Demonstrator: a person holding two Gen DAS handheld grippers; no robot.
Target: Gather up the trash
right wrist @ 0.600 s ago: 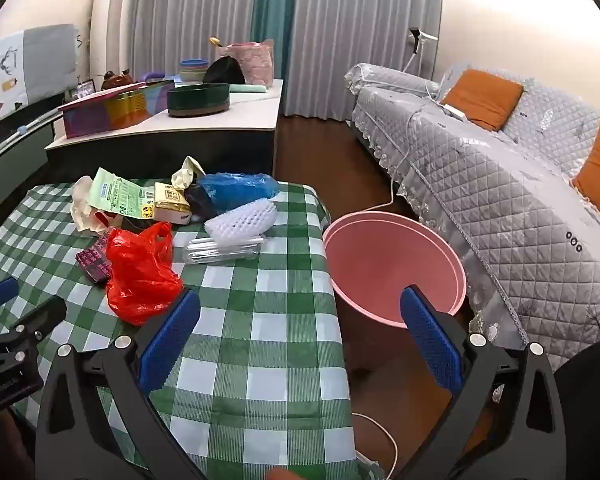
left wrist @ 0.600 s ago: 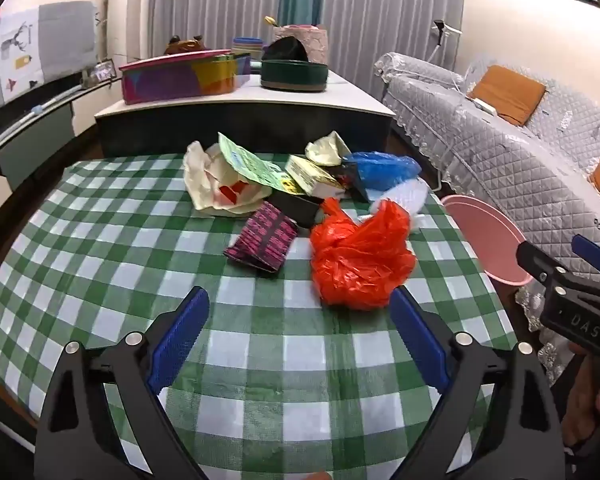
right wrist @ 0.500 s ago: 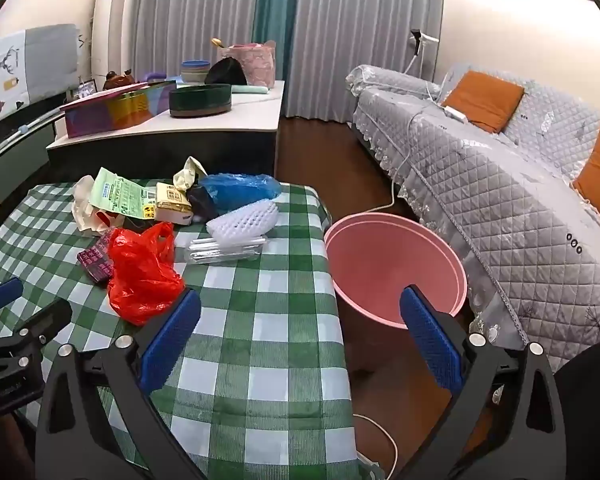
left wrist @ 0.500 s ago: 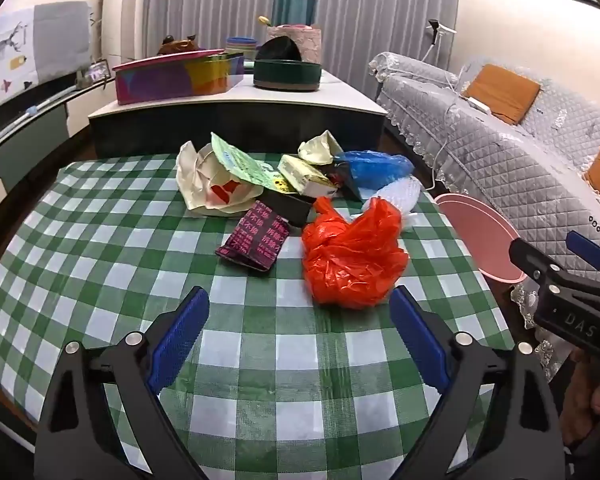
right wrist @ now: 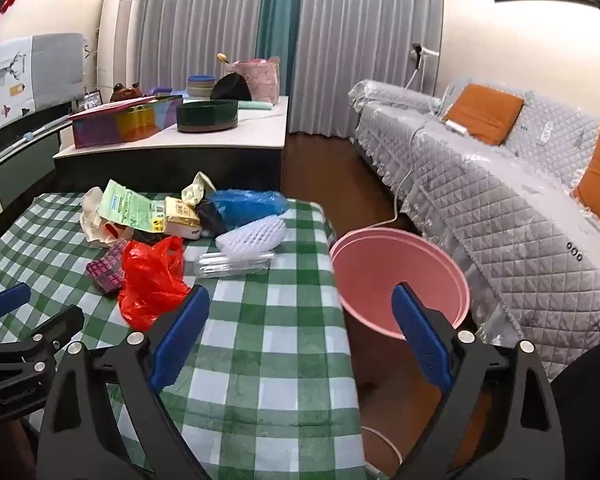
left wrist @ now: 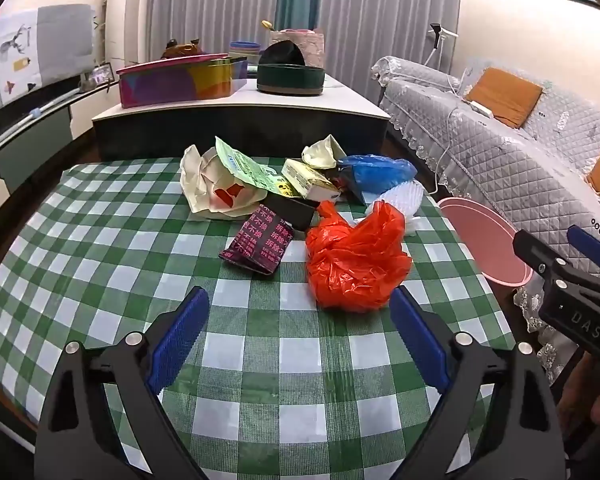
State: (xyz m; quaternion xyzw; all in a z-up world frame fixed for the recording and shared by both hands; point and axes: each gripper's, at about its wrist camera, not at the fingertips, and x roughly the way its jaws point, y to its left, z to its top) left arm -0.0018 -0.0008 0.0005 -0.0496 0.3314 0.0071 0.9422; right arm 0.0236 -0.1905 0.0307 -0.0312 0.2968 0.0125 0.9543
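Currently, your left gripper (left wrist: 298, 338) hovers over the near part of the green-checked tablecloth (left wrist: 100, 264) with its jaws spread wide and nothing between them. Your right gripper (right wrist: 300, 338) is likewise spread wide and empty, positioned over the table's right edge. The trash lies in one cluster toward the far side of the table. The crumpled red plastic bag (left wrist: 356, 264) is the nearest item, just ahead of the left gripper's right finger. A dark packet with pink print (left wrist: 258, 244) lies just left of the bag. Behind them sit a cream paper wrapper (left wrist: 204, 188), a green leaflet (left wrist: 246, 166), a yellow carton (left wrist: 308, 180), a blue plastic bag (left wrist: 380, 170) and a white foam net (right wrist: 252, 236). A clear plastic bottle (right wrist: 232, 266) lies on its side in front of the net. The pink bin (right wrist: 400, 280) stands on the floor beside the table's right edge, between table and sofa (right wrist: 500, 200).
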